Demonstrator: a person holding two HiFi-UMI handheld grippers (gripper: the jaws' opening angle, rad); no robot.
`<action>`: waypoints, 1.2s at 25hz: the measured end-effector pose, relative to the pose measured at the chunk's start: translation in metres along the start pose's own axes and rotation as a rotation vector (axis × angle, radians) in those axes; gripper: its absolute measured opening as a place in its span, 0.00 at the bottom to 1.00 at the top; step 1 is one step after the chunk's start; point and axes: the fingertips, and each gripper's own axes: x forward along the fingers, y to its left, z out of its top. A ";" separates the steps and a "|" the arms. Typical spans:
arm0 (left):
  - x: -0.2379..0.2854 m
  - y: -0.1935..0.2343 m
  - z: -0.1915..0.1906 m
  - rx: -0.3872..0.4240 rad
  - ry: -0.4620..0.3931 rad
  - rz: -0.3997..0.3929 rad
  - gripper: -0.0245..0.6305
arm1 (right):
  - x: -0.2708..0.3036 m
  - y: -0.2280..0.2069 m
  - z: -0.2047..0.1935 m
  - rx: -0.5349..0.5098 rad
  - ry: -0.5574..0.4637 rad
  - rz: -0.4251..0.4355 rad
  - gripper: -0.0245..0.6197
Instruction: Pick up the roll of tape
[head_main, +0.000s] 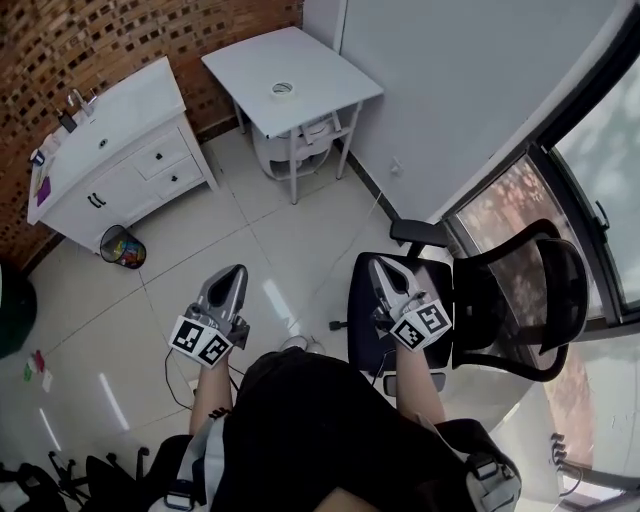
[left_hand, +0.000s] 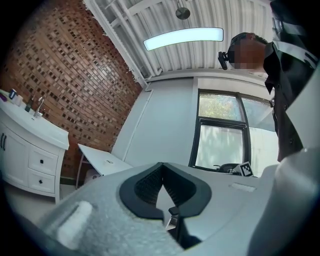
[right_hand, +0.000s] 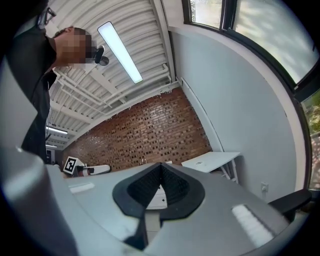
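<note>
The roll of tape (head_main: 282, 89) lies flat on a small white table (head_main: 325, 70) against the far wall, a pale ring with a dark centre. In the left gripper view it is only a small speck (left_hand: 109, 161) on that table's top. Both grippers are held low in front of the person, far from the table and over the tiled floor. My left gripper (head_main: 236, 272) points toward the table, its jaws meeting at the tips with nothing between them. My right gripper (head_main: 378, 264) sits above a chair seat, shut and empty too.
A white dresser (head_main: 110, 150) with small items stands along the brick wall at left, with a coloured waste bin (head_main: 122, 246) beside it. A black office chair (head_main: 500, 300) is close on the right, near the window. A pale basket (head_main: 300, 140) sits under the table.
</note>
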 end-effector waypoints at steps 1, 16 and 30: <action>-0.005 0.000 -0.001 0.000 0.001 0.017 0.04 | 0.002 0.001 -0.002 0.003 0.006 0.014 0.05; -0.006 -0.017 -0.019 -0.028 0.017 0.064 0.04 | -0.015 -0.030 -0.013 0.054 0.041 0.025 0.05; 0.041 0.082 0.001 -0.018 0.001 0.046 0.04 | 0.085 -0.048 0.000 0.005 0.021 0.000 0.05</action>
